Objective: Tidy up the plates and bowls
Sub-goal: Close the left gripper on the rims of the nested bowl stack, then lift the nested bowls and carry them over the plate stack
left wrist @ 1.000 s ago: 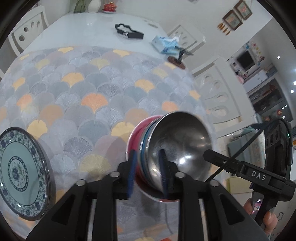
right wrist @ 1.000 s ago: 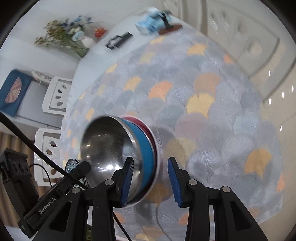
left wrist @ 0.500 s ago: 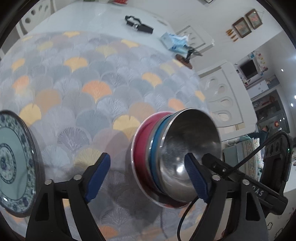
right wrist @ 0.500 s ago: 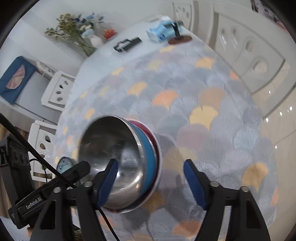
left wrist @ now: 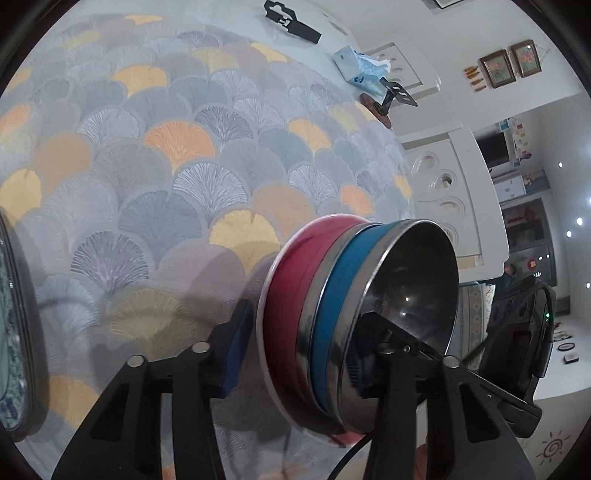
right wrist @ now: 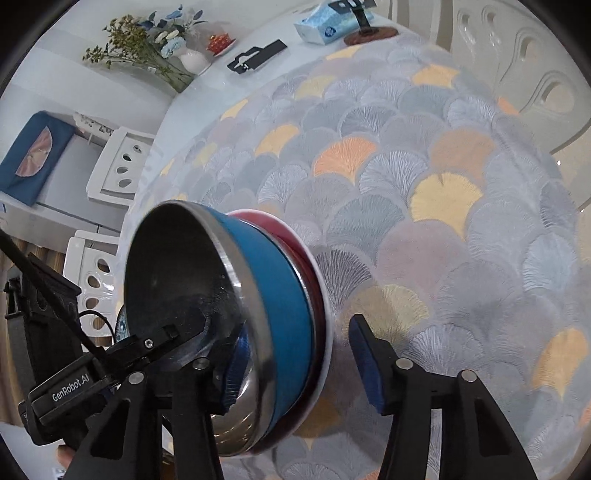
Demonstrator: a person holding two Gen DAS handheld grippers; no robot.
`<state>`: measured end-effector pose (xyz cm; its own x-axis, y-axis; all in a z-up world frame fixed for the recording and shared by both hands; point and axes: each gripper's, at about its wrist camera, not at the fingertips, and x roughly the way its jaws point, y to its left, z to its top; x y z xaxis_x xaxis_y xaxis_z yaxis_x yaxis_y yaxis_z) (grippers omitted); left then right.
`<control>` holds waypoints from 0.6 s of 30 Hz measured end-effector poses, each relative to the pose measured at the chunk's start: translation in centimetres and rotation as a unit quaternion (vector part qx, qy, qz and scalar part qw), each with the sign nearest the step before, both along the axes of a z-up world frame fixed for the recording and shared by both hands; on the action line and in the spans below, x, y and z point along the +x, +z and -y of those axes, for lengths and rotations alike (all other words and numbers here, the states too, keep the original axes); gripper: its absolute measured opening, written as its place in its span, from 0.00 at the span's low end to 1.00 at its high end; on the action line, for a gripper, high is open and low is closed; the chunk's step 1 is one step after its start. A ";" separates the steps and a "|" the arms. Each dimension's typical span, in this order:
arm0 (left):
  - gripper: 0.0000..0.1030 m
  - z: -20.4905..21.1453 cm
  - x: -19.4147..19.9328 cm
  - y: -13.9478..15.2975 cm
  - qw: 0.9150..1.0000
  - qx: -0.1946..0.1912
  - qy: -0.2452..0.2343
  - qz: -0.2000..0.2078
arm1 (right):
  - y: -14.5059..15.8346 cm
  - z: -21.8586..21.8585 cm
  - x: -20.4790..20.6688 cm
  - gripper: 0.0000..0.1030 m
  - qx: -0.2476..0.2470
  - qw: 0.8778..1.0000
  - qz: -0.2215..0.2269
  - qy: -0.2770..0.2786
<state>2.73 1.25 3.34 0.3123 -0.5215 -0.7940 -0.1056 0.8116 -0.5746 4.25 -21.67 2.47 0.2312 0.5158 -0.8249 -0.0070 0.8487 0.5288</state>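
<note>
A steel bowl with a blue outside (left wrist: 332,317) sits nested in a red bowl (left wrist: 291,295) on the patterned tablecloth (left wrist: 184,177). My left gripper (left wrist: 295,358) straddles the stack's near wall, one finger inside the steel bowl and one outside by the red bowl. Its jaws are closing, and a small gap shows at the outer pad. My right gripper (right wrist: 301,367) straddles the opposite wall of the same stack (right wrist: 280,314) the same way. Its jaws are also closing, with the outer pad (right wrist: 365,363) clear of the rim.
A blue-and-white plate (left wrist: 11,332) lies at the left edge of the cloth. At the table's far end are a tissue pack (left wrist: 360,70), a black tool (left wrist: 291,22), a small stand (left wrist: 391,96) and a flower vase (right wrist: 192,59). White chairs (right wrist: 122,166) surround the table.
Both grippers sank toward the bowl stack. Their jaws, narrow at the rim a second ago, spread wide and have come partly together again around the stack's walls.
</note>
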 end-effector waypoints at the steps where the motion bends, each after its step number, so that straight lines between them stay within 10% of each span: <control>1: 0.37 0.0 0.0 -0.1 1.000 0.000 0.001 -0.002 | -0.1 0.0 0.0 0.48 0.007 1.000 -0.002 0.001; 18: 0.33 0.2 0.9 3.3 0.999 0.044 0.013 0.029 | 3.4 -2.3 2.6 0.47 -0.044 0.998 0.029 0.046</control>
<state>3.58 1.05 6.60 0.3715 -0.4416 -0.8167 -0.0957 0.8567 -0.5068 6.85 -19.38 5.89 0.2357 0.4637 -0.8541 -0.1153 0.8860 0.4492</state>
